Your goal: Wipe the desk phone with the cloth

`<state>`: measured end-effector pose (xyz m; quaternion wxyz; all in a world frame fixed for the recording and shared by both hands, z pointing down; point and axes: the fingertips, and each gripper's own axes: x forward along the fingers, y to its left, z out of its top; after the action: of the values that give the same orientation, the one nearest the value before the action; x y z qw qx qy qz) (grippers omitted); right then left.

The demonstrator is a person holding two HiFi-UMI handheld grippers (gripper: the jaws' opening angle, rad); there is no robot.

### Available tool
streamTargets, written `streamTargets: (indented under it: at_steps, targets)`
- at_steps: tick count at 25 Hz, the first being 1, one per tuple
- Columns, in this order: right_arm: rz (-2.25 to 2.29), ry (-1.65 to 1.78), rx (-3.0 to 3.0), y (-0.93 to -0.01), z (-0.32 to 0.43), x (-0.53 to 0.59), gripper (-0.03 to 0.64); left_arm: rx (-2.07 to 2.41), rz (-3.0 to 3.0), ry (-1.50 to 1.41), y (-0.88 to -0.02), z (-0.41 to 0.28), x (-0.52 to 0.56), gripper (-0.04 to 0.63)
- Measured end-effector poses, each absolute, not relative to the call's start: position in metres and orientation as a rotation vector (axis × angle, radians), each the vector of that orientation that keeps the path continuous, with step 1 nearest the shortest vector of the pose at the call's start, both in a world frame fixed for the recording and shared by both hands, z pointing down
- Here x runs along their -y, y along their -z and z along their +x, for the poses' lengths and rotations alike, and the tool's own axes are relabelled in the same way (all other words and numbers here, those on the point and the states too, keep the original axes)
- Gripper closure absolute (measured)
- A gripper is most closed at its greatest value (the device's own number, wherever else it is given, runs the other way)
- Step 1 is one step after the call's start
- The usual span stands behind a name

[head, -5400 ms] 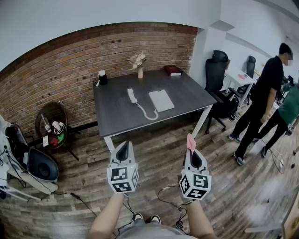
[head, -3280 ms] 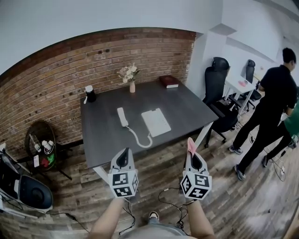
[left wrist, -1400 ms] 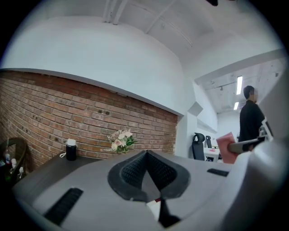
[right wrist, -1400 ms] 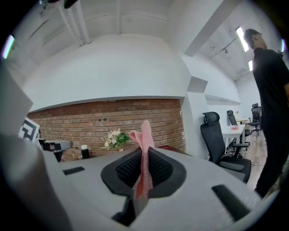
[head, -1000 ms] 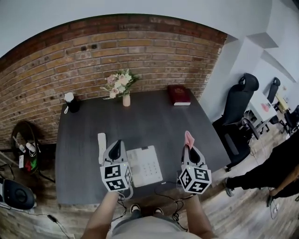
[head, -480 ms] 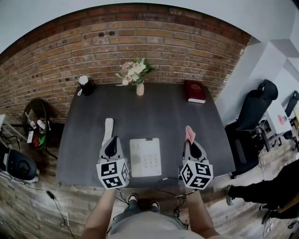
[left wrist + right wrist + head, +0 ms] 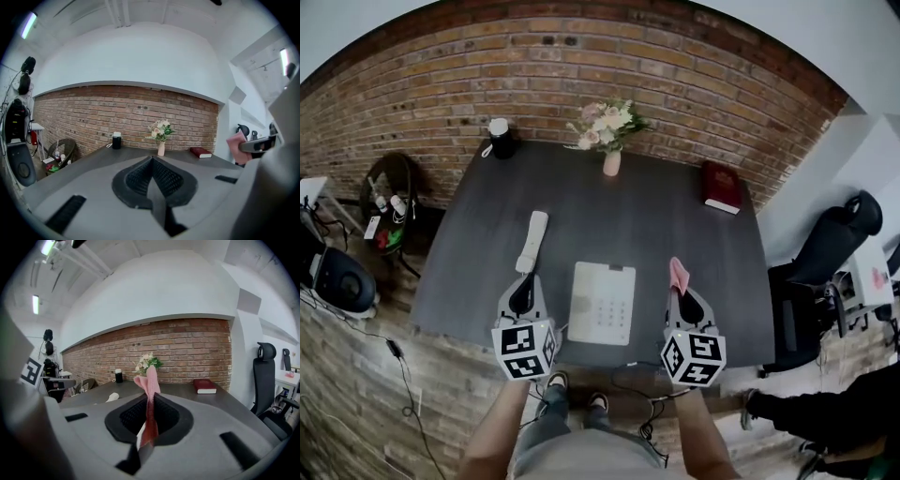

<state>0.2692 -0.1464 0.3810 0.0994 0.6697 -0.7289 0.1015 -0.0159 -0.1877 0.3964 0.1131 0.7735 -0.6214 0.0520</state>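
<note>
Standing at near edge of desk [image 7: 675,225], both grippers held low and level, not touching anything on it.

Right gripper [image 7: 682,292]: clenched on pink cloth [image 7: 678,275], pinched by its lower end, top flopping free past the tips. Good for wiping, since loose fabric leads and not hard jaw. Same in right gripper view: cloth [image 7: 150,380] clamped dead centre, standing upright.

Left gripper [image 7: 526,281]: closed on nothing, pads pressed together in left gripper view. Probably kept free to steady or lift something later.

Phone base [image 7: 602,302]: flat on desk close to near edge, between the 2 grippers in head view, keypad up. Handset [image 7: 532,242] off the base, lying on desk to its left and further back, just ahead of left gripper. Likely set aside so cradle and keys are exposed for wiping.

Well apart at far edge: vase of flowers [image 7: 609,141], red book [image 7: 721,187], dark cup [image 7: 500,139]. No interference expected.

Judging task not started: cloth in hand, no contact yet. Next likely: tilt right gripper down and bring cloth onto base. Risk: light base sliding under the wipe, so bracing with left may help.
</note>
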Motion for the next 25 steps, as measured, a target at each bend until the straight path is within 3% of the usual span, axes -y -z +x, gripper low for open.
streamTargets:
  at_steps: [25]
  targets:
    - [1.208, 0.027, 2.189, -0.453, 0.122, 0.202, 0.595, 1.997, 1.925, -0.163, -0.475, -0.14, 0.164, 0.601]
